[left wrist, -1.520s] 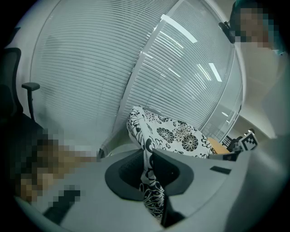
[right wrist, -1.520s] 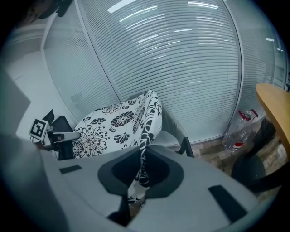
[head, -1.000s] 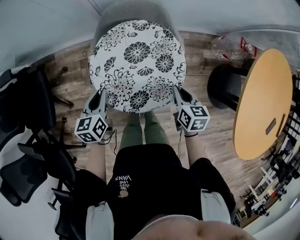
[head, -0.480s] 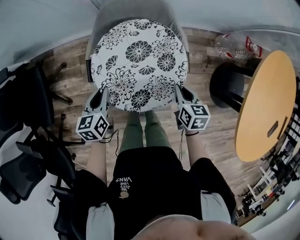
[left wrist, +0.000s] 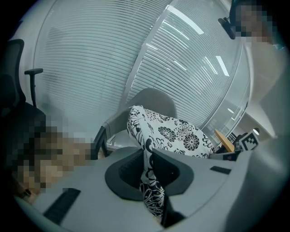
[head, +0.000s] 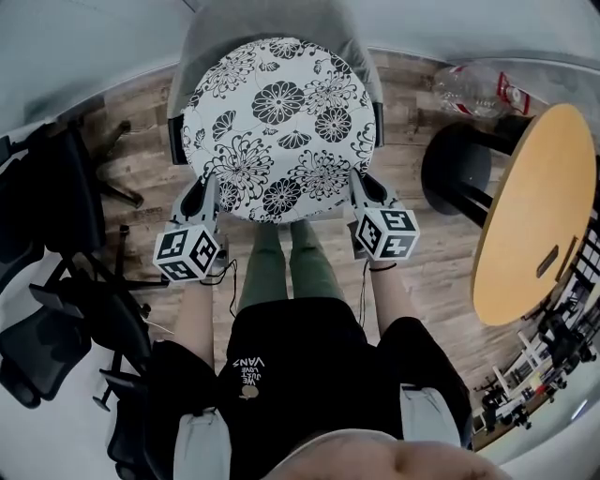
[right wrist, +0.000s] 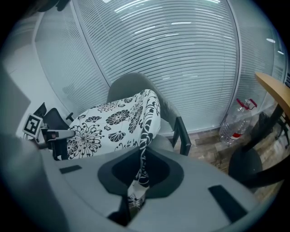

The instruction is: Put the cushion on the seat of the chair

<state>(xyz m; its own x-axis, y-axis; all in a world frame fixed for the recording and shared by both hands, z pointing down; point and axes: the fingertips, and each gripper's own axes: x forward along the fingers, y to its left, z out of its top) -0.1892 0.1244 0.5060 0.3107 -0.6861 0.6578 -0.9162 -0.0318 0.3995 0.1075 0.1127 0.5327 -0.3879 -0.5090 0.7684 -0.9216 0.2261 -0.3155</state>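
A round black-and-white flowered cushion (head: 277, 127) is held over the seat of the grey chair (head: 272, 23), between its armrests, in front of its backrest. The left gripper (head: 208, 192) is clamped on the cushion's near-left edge, with fabric pinched between its jaws. The right gripper (head: 358, 186) is clamped the same way on the near-right edge. To the chair's right stand a plastic bottle (head: 473, 89) and a round wooden table (head: 530, 206).

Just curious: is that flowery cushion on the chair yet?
Not yet. Left gripper and right gripper hold the cushion above the bare seat.
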